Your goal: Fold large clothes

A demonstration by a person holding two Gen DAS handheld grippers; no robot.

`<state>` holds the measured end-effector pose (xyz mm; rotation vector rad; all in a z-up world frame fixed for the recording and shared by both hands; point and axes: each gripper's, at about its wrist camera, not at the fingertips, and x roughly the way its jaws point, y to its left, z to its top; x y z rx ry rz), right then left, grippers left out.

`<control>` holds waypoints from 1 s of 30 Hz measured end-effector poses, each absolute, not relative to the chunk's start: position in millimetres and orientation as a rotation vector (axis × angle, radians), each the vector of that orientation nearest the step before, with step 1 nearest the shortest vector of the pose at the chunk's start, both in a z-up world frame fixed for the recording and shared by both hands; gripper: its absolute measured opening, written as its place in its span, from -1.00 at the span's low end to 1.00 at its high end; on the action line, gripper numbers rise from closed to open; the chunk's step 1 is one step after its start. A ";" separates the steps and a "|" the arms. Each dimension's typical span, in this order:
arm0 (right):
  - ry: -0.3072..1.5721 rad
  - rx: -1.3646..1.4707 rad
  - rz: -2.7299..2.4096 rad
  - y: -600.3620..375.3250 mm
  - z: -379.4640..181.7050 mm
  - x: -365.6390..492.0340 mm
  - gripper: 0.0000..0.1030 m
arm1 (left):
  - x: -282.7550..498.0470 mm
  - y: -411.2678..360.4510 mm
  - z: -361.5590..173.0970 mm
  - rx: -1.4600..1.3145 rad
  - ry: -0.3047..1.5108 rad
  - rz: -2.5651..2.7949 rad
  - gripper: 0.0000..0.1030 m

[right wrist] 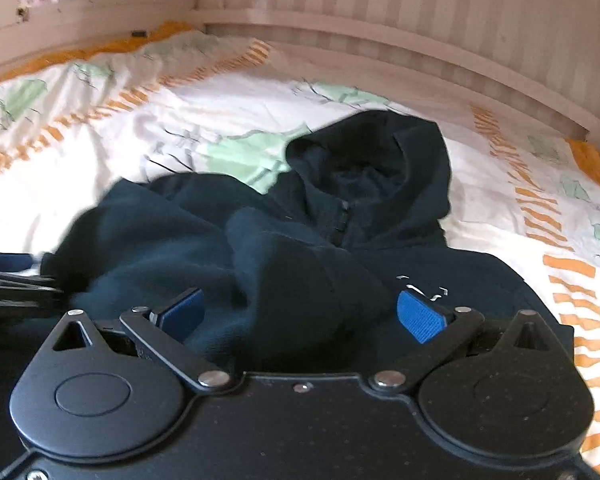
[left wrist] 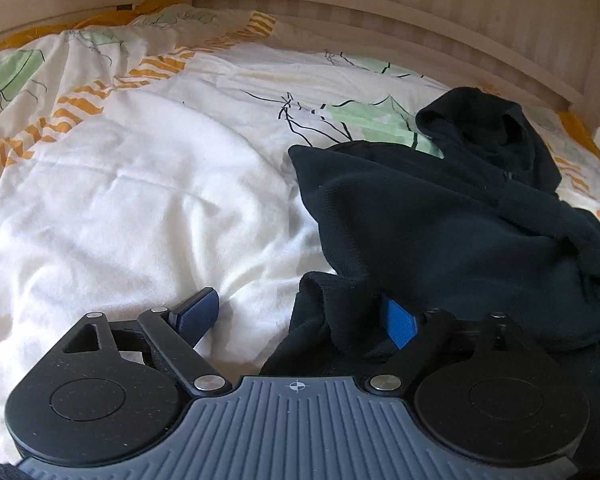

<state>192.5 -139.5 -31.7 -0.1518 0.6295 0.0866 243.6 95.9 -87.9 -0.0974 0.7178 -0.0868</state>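
Note:
A dark navy hooded sweatshirt lies crumpled on the bed, hood toward the headboard. My left gripper is open at its near left edge; a bunched fold of the sweatshirt lies between the jaws, against the right blue pad. The left pad rests on the white cover. In the right wrist view the sweatshirt fills the middle, hood beyond. My right gripper is open over a raised fold of it, pads either side. The left gripper shows at the left edge.
The bed has a white duvet with green and orange print. A pale wooden slatted headboard curves along the far side, and an orange sheet edge shows at the right.

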 end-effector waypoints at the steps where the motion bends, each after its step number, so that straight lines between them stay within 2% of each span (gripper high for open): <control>1: 0.624 -0.144 0.059 -145.1 -32.5 194.1 0.93 | 243.1 96.1 -87.9 -0.100 0.717 -0.088 0.68; 8: 0.647 0.152 -0.057 -231.6 -30.9 178.1 0.96 | 243.9 95.7 -89.7 -0.097 0.709 -0.091 0.73; 16: 0.700 0.369 -0.061 -260.6 -54.3 147.7 0.96 | 243.5 95.3 -89.9 -0.098 0.708 -0.090 0.73; 30: 0.645 0.510 -0.018 -293.8 -53.1 131.6 0.92 | 245.5 96.8 -83.0 -0.106 0.725 -0.100 0.72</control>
